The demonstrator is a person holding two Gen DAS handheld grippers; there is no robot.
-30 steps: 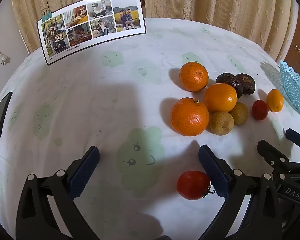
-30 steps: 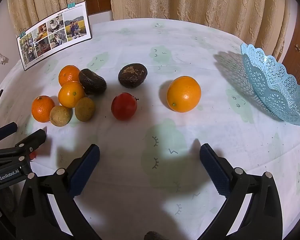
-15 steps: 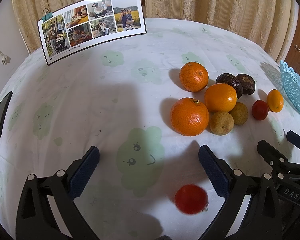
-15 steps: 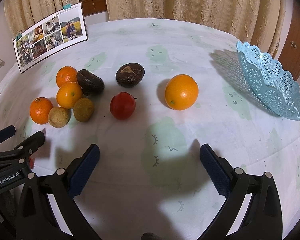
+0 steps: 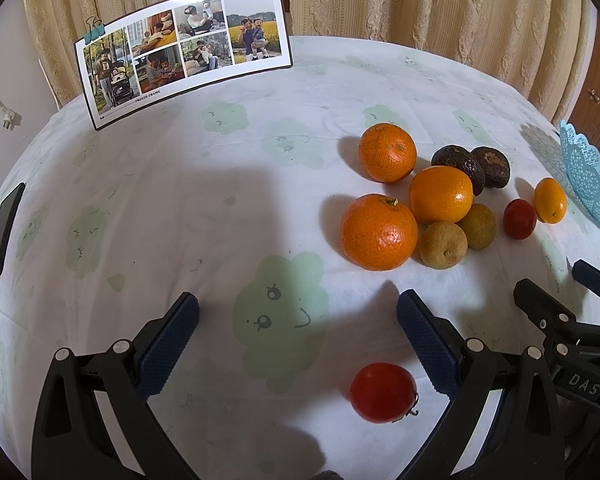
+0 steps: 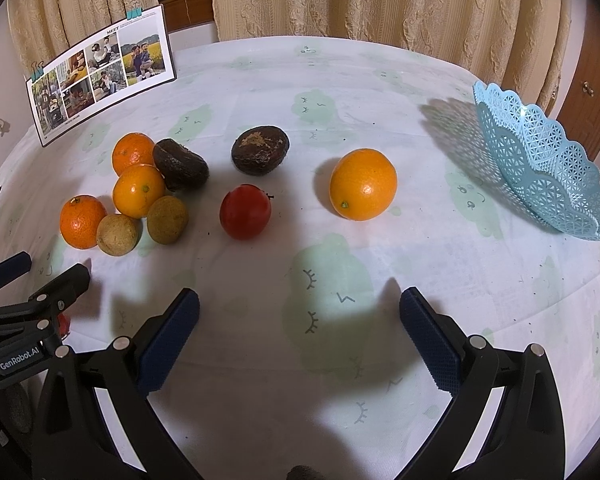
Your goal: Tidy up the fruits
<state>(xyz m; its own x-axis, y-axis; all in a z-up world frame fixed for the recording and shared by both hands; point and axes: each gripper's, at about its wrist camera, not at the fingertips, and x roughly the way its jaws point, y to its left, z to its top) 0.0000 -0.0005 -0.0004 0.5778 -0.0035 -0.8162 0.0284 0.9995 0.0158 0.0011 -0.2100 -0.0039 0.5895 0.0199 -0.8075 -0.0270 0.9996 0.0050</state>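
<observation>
My left gripper (image 5: pixel 298 322) is open; a red tomato (image 5: pixel 383 392) lies on the cloth between its fingers, near the right one. Beyond it sits a cluster: oranges (image 5: pixel 379 232), two brownish-green round fruits (image 5: pixel 443 245) and two dark avocados (image 5: pixel 458 166). My right gripper (image 6: pixel 299 316) is open and empty. Ahead of it lie a second tomato (image 6: pixel 245 211), a lone orange (image 6: pixel 363 189), an avocado (image 6: pixel 260 150) and the cluster (image 6: pixel 138 190) at the left. A blue lattice basket (image 6: pixel 540 160) stands tilted at the right.
A clipped photo card (image 5: pixel 184 54) stands at the table's far left. A black phone (image 5: pixel 0 236) lies at the left edge. Curtains hang behind the round table. The other gripper shows at the side in each view: right one (image 5: pixel 580 320), left one (image 6: pixel 32 304).
The tomato between my left fingers has slid lower in the view, closer to the camera. The right wrist view has shifted slightly; the fruits have not moved.
</observation>
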